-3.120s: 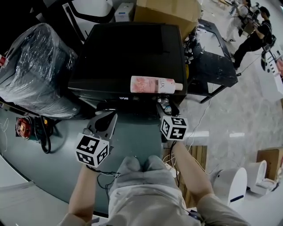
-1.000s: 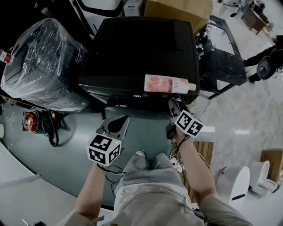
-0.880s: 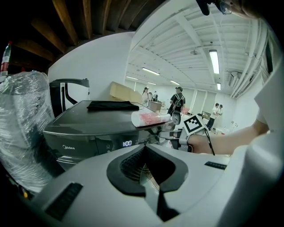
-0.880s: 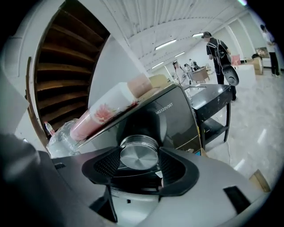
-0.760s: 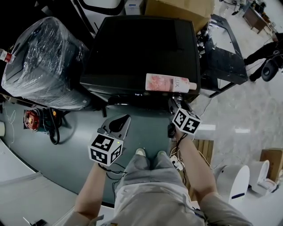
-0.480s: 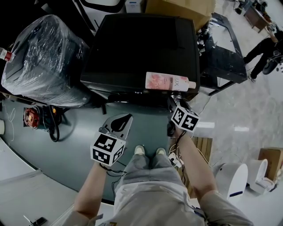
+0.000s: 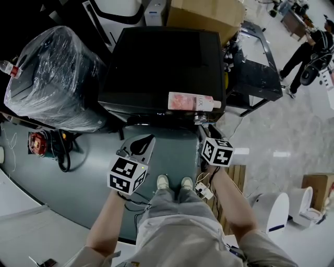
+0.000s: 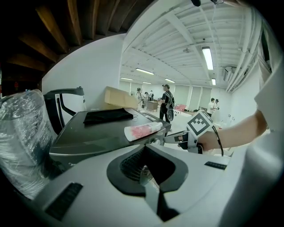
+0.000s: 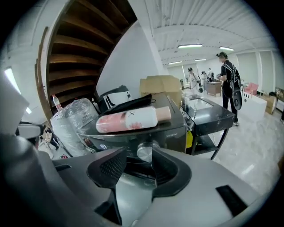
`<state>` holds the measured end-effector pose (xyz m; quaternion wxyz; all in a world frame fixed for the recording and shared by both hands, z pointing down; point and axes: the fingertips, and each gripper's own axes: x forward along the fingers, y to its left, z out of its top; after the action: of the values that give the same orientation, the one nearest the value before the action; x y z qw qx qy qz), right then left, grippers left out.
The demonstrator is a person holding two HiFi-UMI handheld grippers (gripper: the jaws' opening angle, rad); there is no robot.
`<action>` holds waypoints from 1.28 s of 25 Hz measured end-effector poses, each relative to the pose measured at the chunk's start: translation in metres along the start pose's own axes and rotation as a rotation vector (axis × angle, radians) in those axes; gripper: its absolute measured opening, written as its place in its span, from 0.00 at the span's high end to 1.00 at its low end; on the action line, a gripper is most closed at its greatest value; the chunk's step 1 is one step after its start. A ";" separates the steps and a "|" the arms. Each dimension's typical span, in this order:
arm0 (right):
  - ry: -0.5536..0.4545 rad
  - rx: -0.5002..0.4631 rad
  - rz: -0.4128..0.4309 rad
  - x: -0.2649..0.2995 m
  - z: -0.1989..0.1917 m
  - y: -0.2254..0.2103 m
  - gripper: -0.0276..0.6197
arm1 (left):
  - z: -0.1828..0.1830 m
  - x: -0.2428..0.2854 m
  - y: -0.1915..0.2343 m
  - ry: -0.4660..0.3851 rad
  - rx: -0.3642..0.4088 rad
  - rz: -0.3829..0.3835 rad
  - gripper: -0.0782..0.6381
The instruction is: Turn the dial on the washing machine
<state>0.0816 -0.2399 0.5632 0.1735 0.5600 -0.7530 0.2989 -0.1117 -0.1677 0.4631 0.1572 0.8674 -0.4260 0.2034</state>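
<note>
The black washing machine (image 7: 162, 62) stands in front of me, with a pink bottle (image 7: 190, 101) lying on its lid near the front edge. Its round silver dial (image 9: 144, 151) sits on the front panel below the bottle. My right gripper (image 9: 135, 162) is at the dial and its jaws are closing. The dial shows in the gap at the jaw tips, and no pad visibly presses on it. In the head view the right gripper (image 7: 204, 133) reaches the panel's right end. My left gripper (image 7: 143, 143) hangs shut and empty, short of the machine.
A plastic-wrapped appliance (image 7: 52, 78) stands to the left of the machine. A cardboard box (image 7: 206, 13) is behind it and a black table (image 7: 255, 78) is to its right. Cables and a red object (image 7: 37, 142) lie at floor left. A person (image 7: 308, 47) stands far right.
The right gripper has stayed at the right end of the machine's front panel, its cube now a little lower in the head view. The left gripper has hardly moved.
</note>
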 end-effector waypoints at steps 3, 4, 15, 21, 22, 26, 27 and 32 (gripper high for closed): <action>-0.040 -0.057 0.024 -0.028 0.018 0.015 0.70 | 0.017 -0.011 -0.004 -0.023 0.015 -0.001 0.87; -0.057 -0.074 0.037 -0.037 0.026 0.021 0.73 | 0.023 -0.015 -0.005 -0.031 0.018 0.002 0.87; -0.298 -0.205 0.198 -0.150 0.107 0.091 0.86 | 0.075 -0.073 -0.025 -0.127 0.079 0.060 0.87; -0.433 -0.279 0.239 -0.218 0.149 0.113 0.87 | 0.118 -0.113 -0.038 -0.231 0.125 0.139 0.87; -0.452 -0.293 0.244 -0.228 0.155 0.116 0.87 | 0.123 -0.117 -0.042 -0.240 0.145 0.137 0.87; -0.518 -0.368 0.271 -0.266 0.176 0.134 0.89 | 0.145 -0.134 -0.065 -0.255 0.272 0.120 0.87; -0.535 -0.378 0.280 -0.275 0.181 0.140 0.89 | 0.154 -0.140 -0.071 -0.273 0.296 0.118 0.87; -0.643 -0.475 0.291 -0.323 0.201 0.162 0.91 | 0.195 -0.171 -0.097 -0.398 0.317 0.117 0.87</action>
<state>0.0442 -0.0987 0.1763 0.0102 0.4570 -0.8879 -0.0513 -0.0854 -0.0821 0.2007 -0.0797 0.8780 -0.4609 0.1015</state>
